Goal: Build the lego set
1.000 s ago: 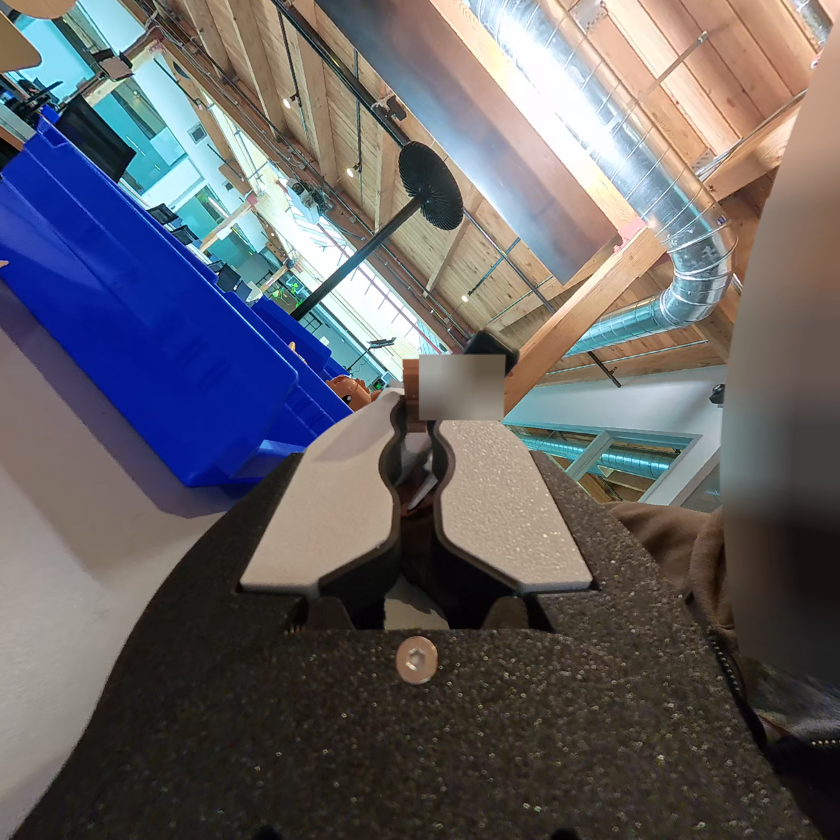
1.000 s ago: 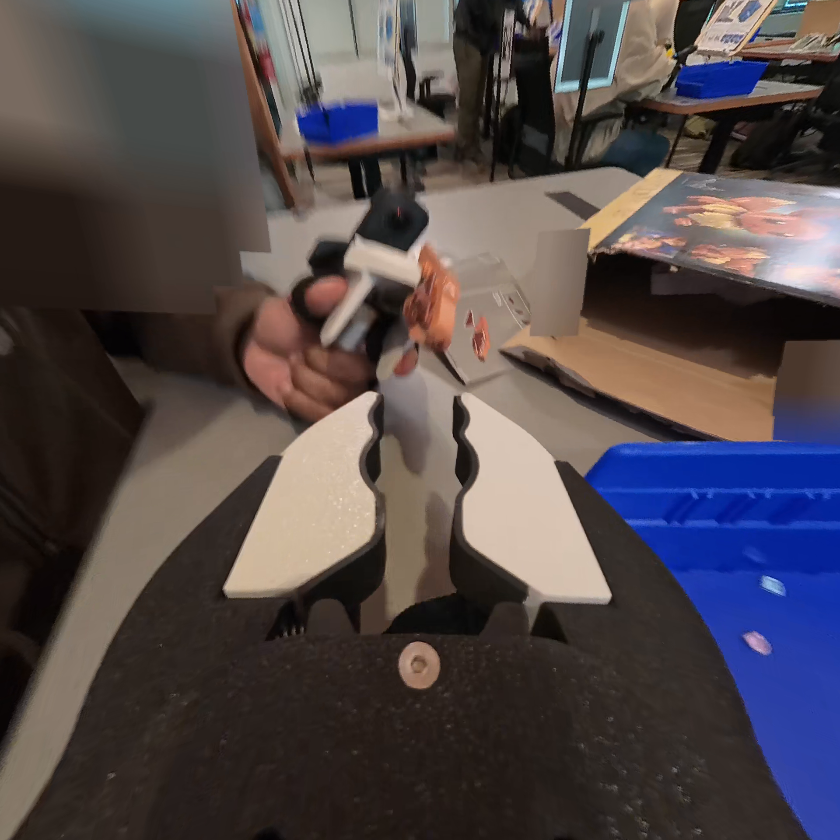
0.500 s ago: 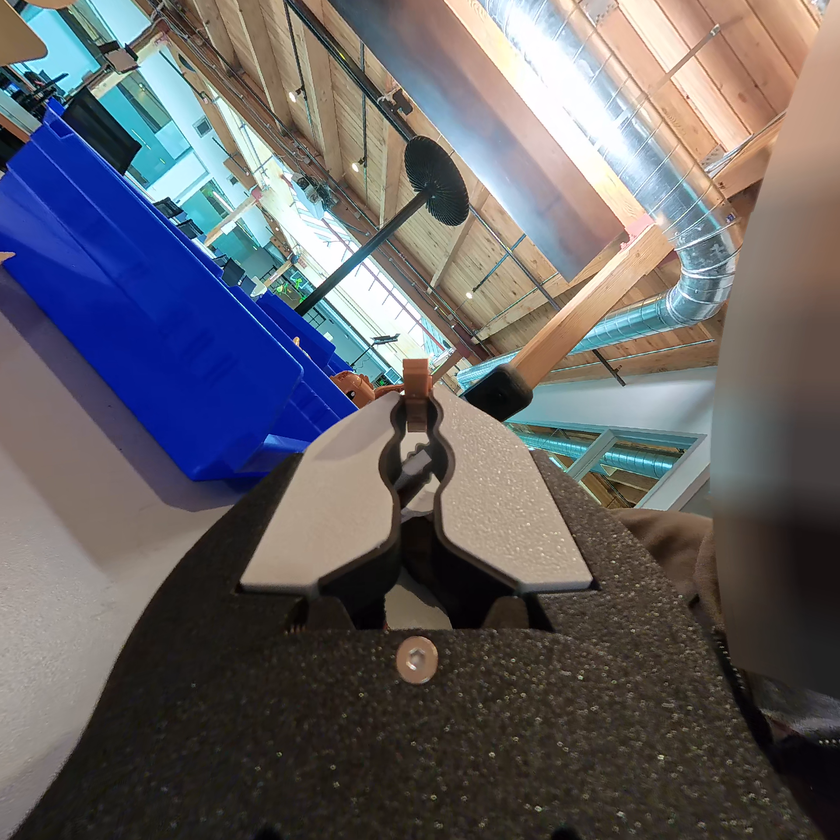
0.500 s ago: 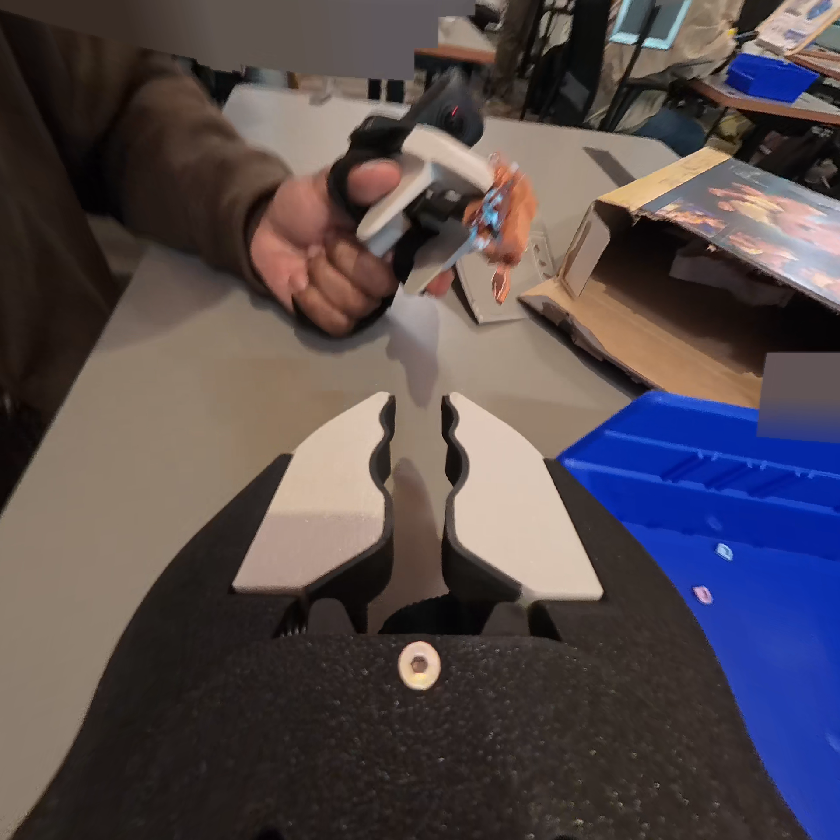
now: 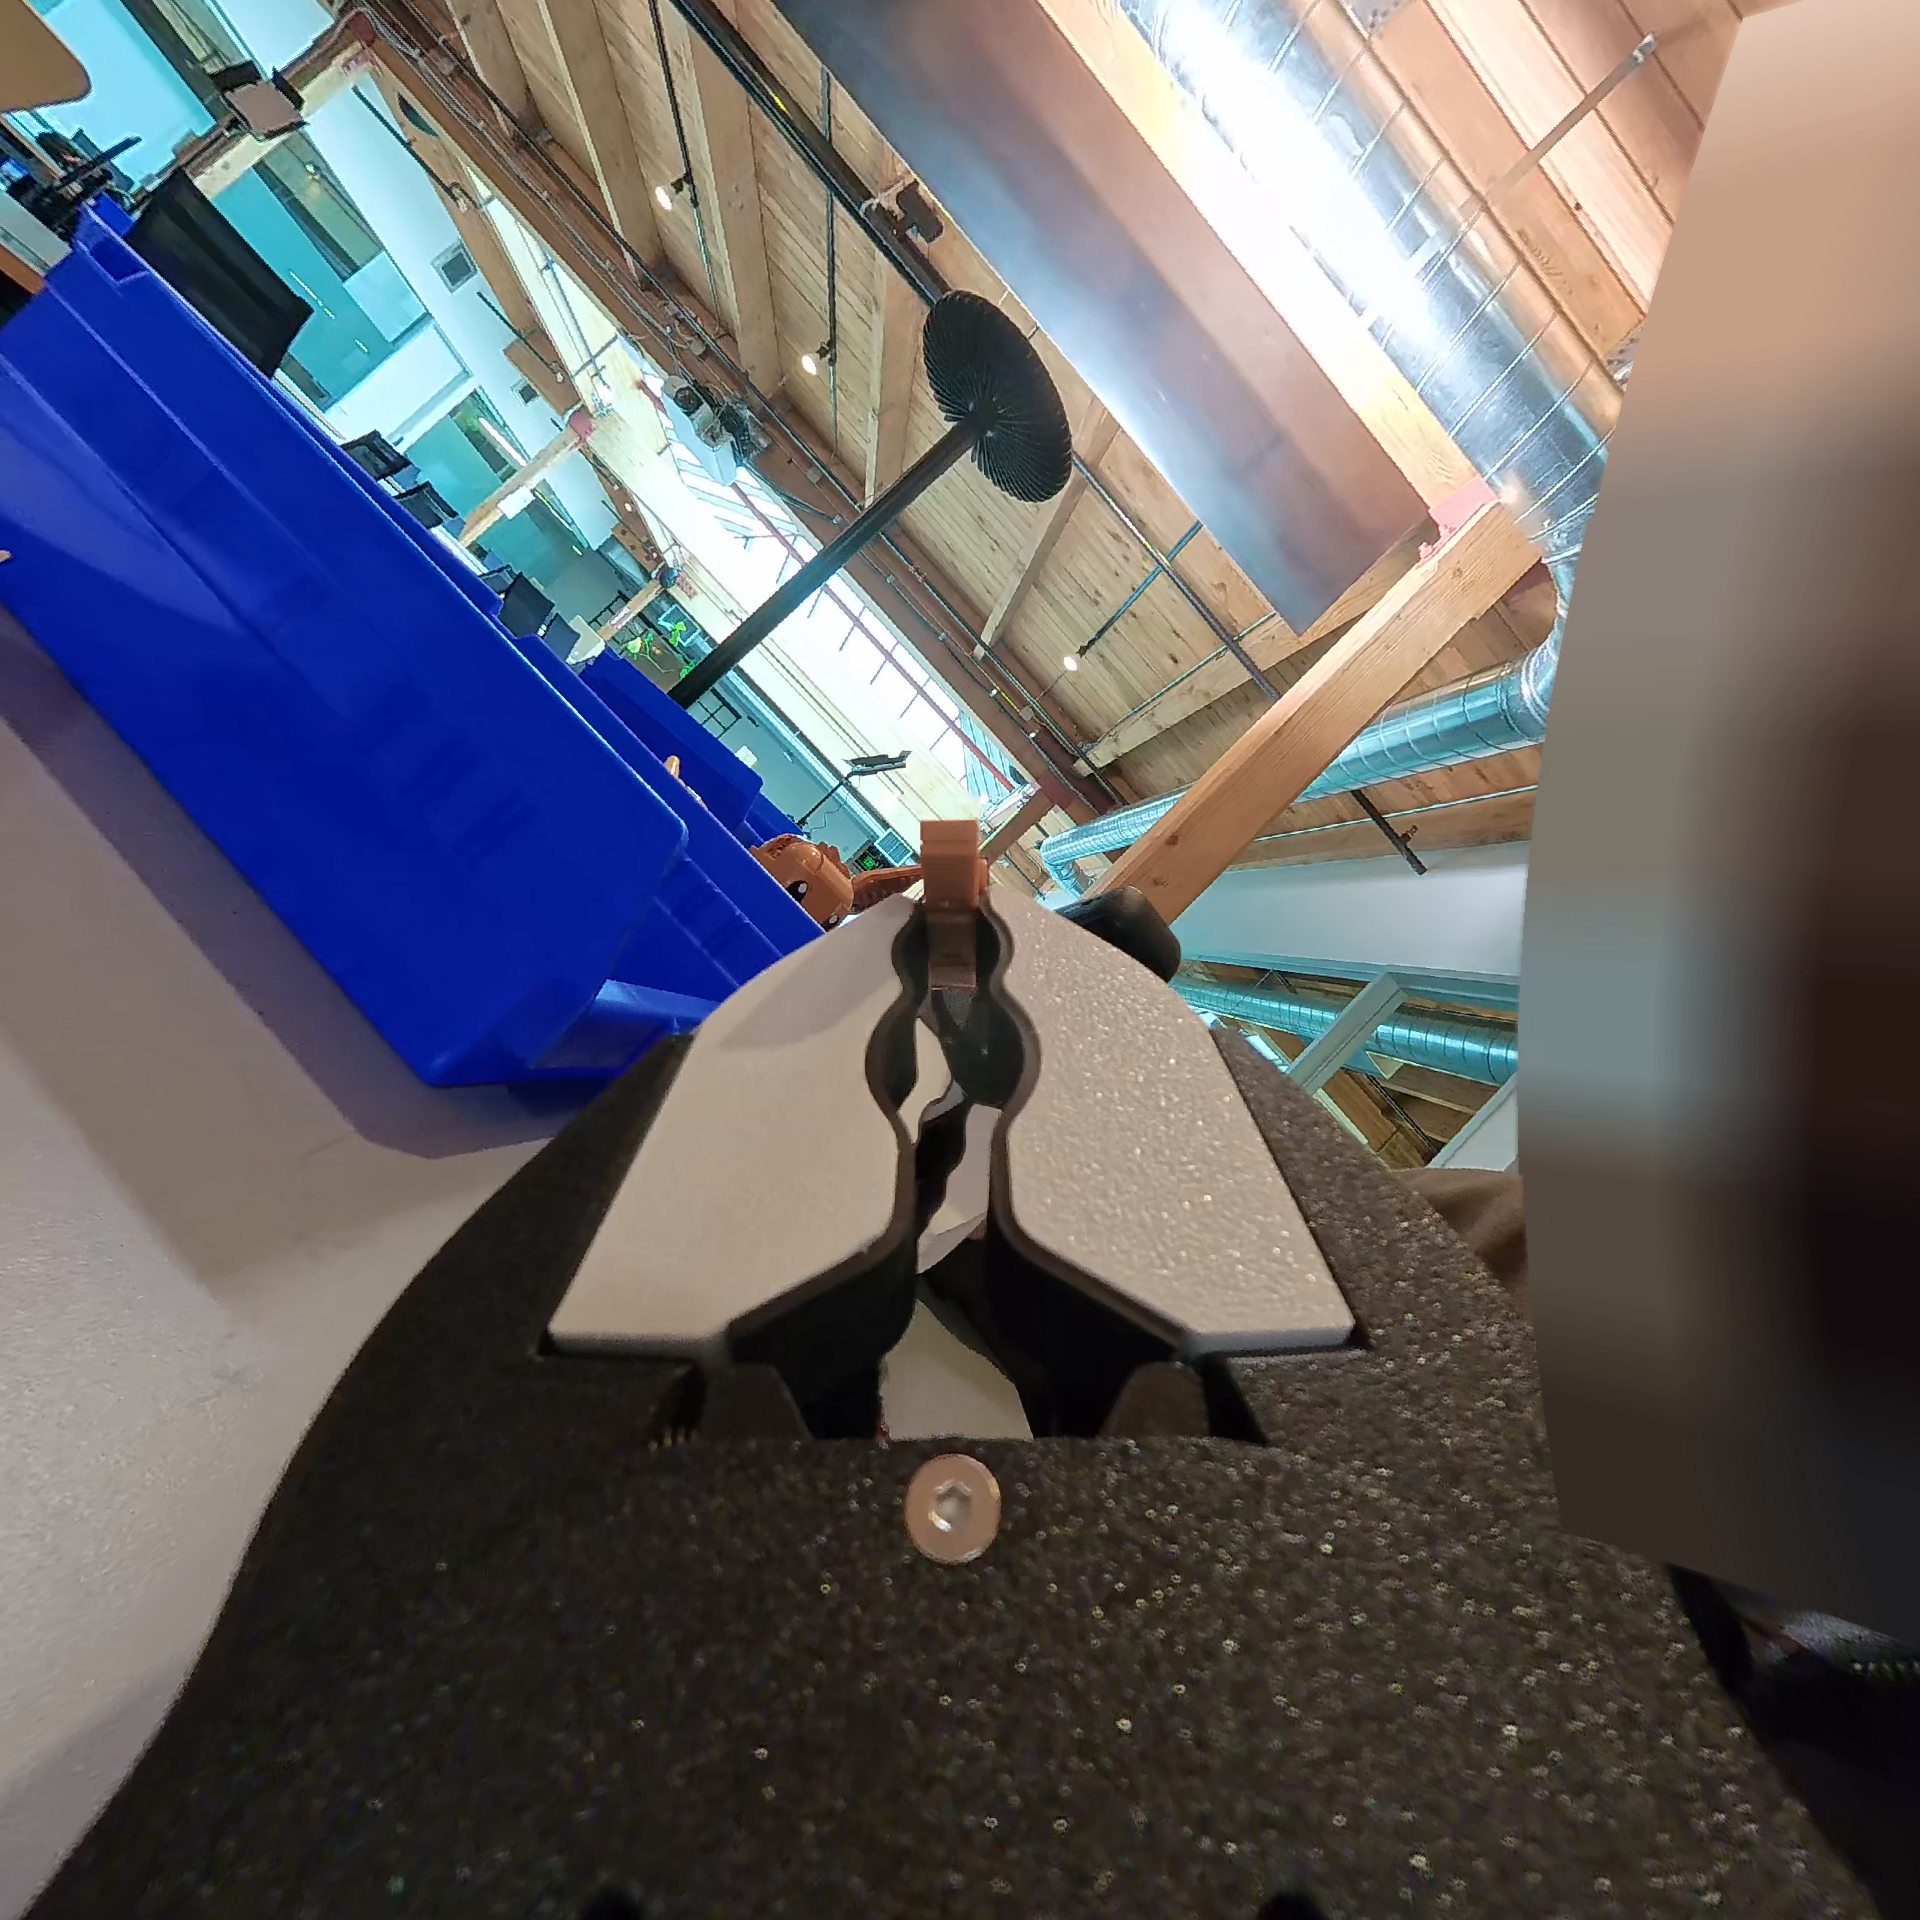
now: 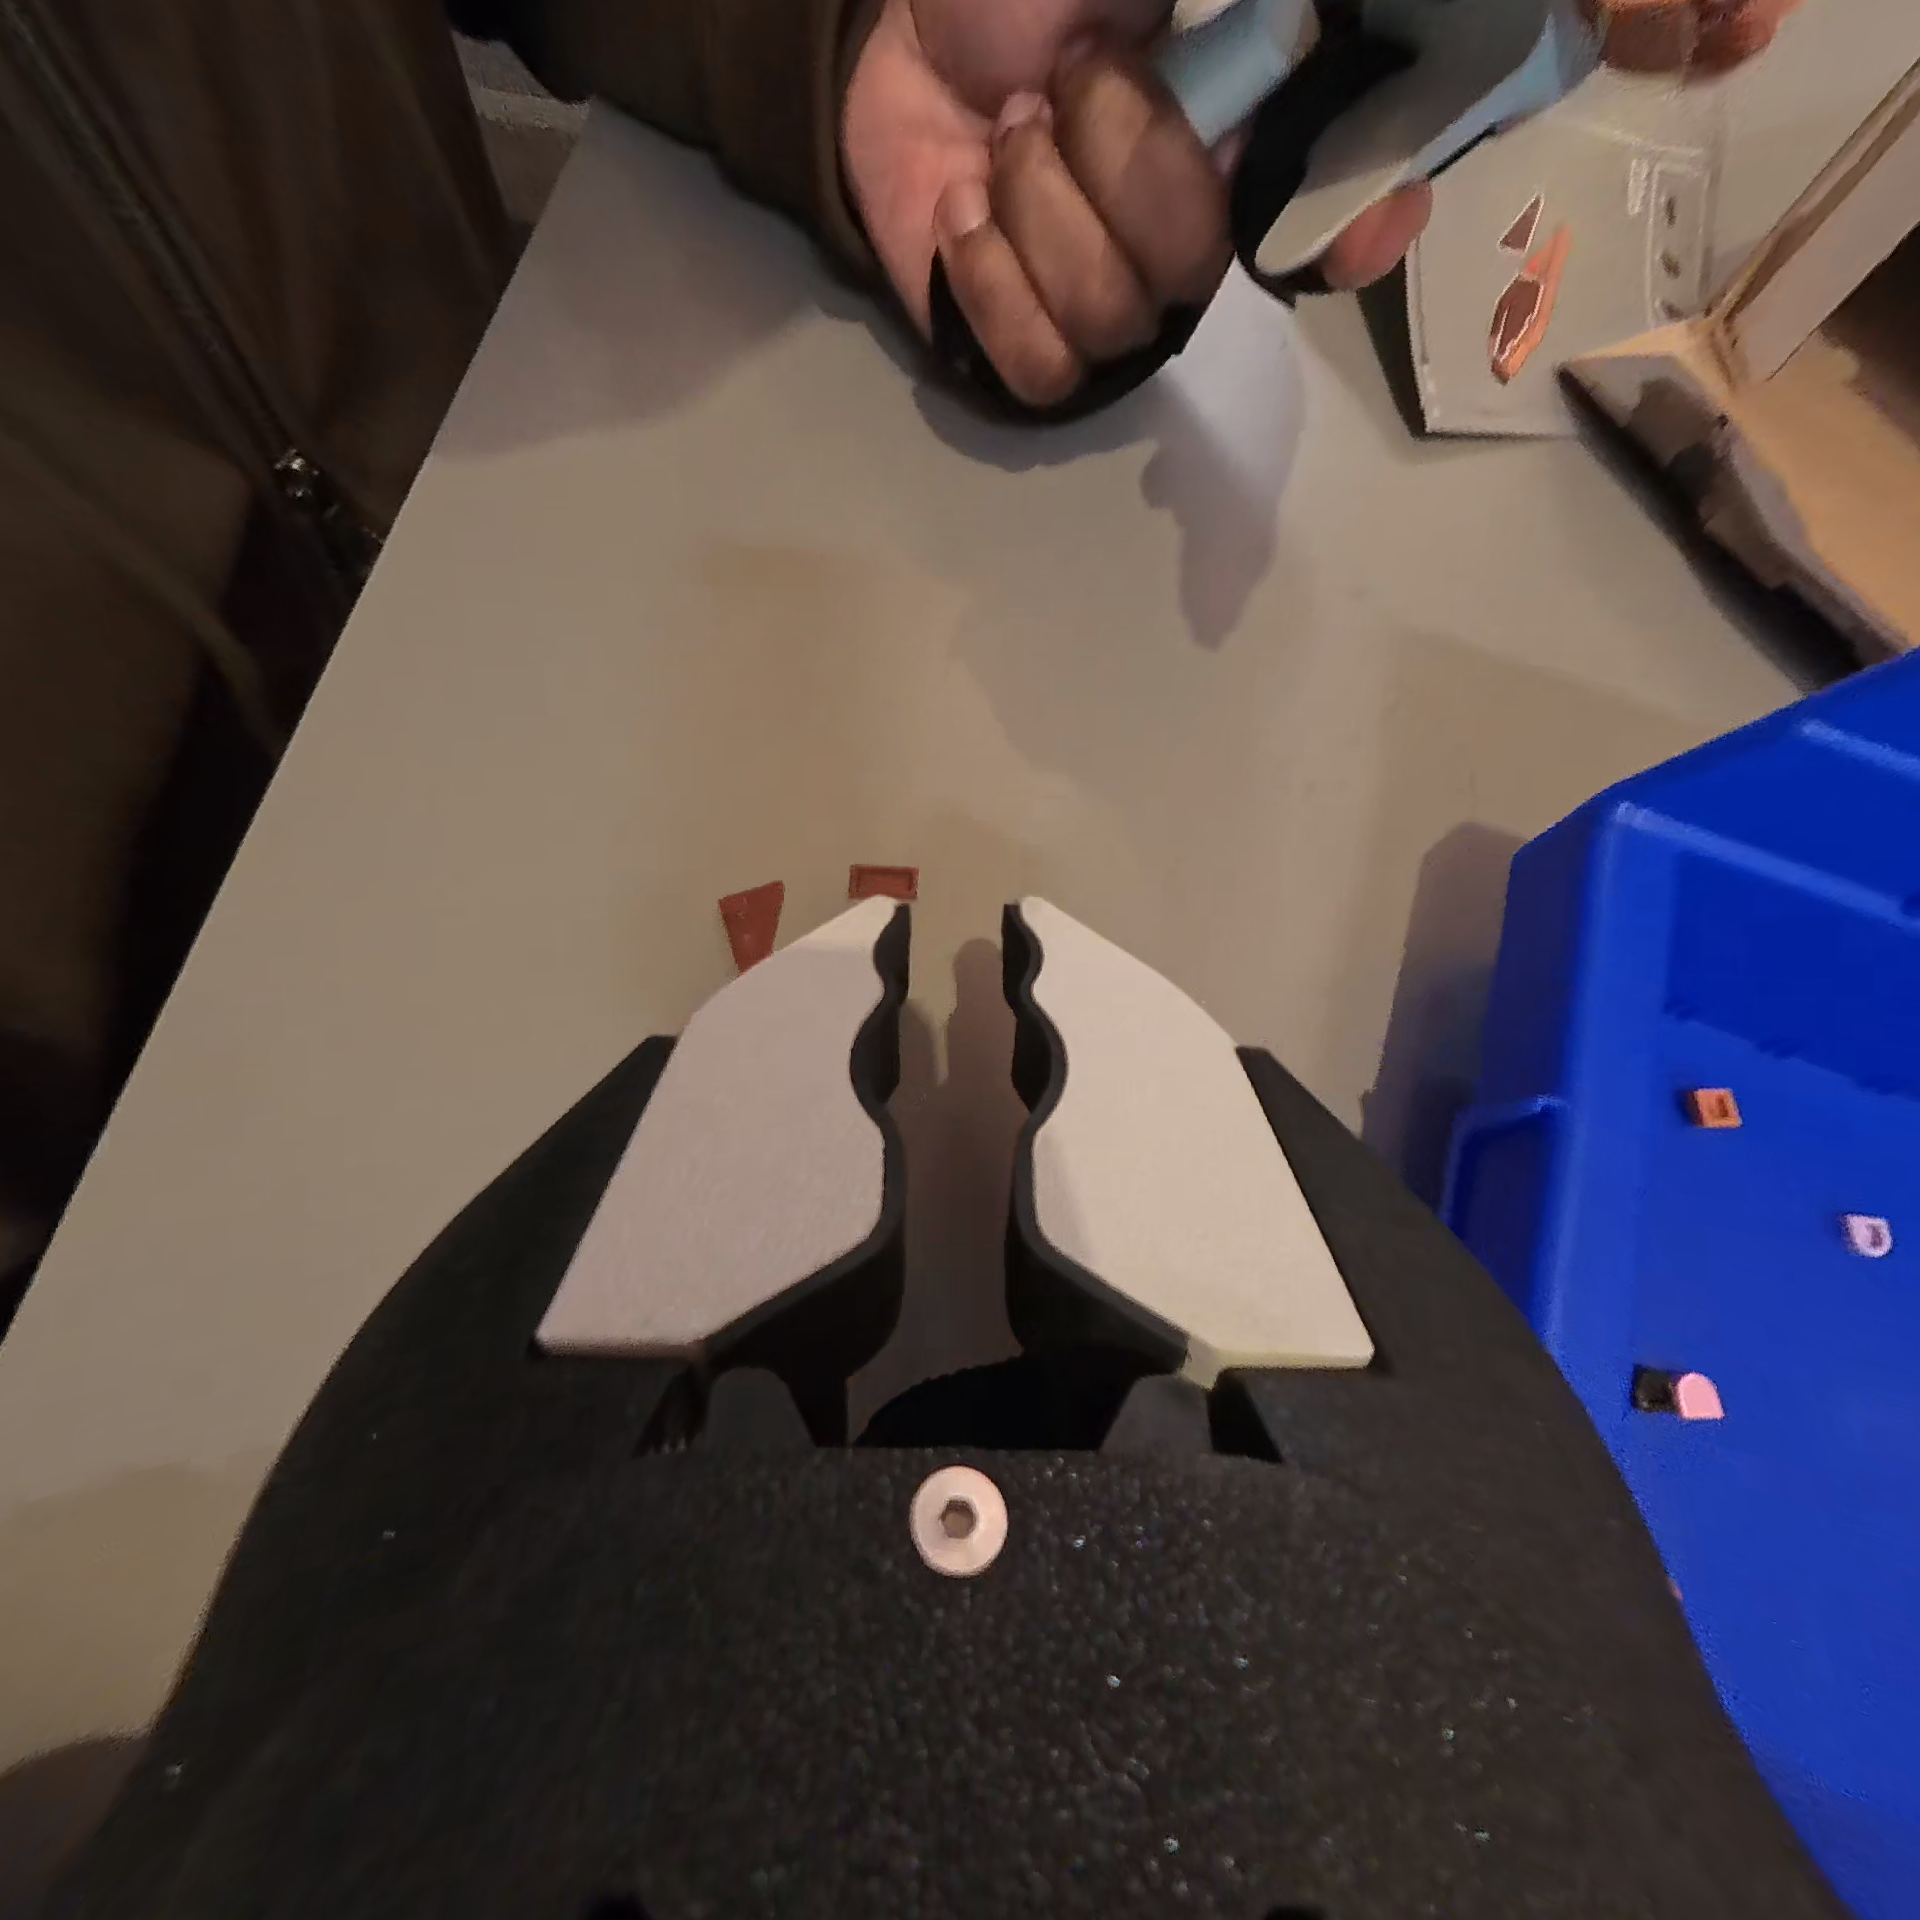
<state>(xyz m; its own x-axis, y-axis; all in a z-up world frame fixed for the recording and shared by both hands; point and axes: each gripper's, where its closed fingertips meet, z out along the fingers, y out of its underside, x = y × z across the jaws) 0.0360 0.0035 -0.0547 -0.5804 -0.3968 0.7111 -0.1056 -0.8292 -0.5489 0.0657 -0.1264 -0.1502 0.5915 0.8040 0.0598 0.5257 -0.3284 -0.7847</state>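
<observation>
Overhead, through my left wrist view, I see a timber ceiling (image 5: 1195, 343) with a silver ribbed duct (image 5: 1455, 717), since that camera tilts steeply upward. Below it, a pale grey worktop (image 6: 727, 675) carries everything I am handling. Large blue plastic bins (image 5: 343, 748) line the worktop on the left view, and one blue bin (image 6: 1714, 1143) sits just right of my right gripper, with a few tiny pink and brown pieces on it. An open cardboard box (image 6: 1766, 457) lies farther off.

My left gripper (image 5: 951, 914) is clamped narrow on a small tan-brown plastic brick piece (image 5: 951, 868); its long axis runs along the fingers and it pokes out past the tips, pointing up toward the ceiling. It looks like a slim stepped block, square at the end. A person's hand (image 6: 1039, 208) holds that gripper above the worktop.

My right gripper (image 6: 956, 920) stands narrowly parted over bare worktop, gripping nothing. Just beyond its left fingertip lie a small reddish-brown rectangular tile (image 6: 883, 883) and a reddish-brown wedge-shaped plate (image 6: 753, 925), both flat.
</observation>
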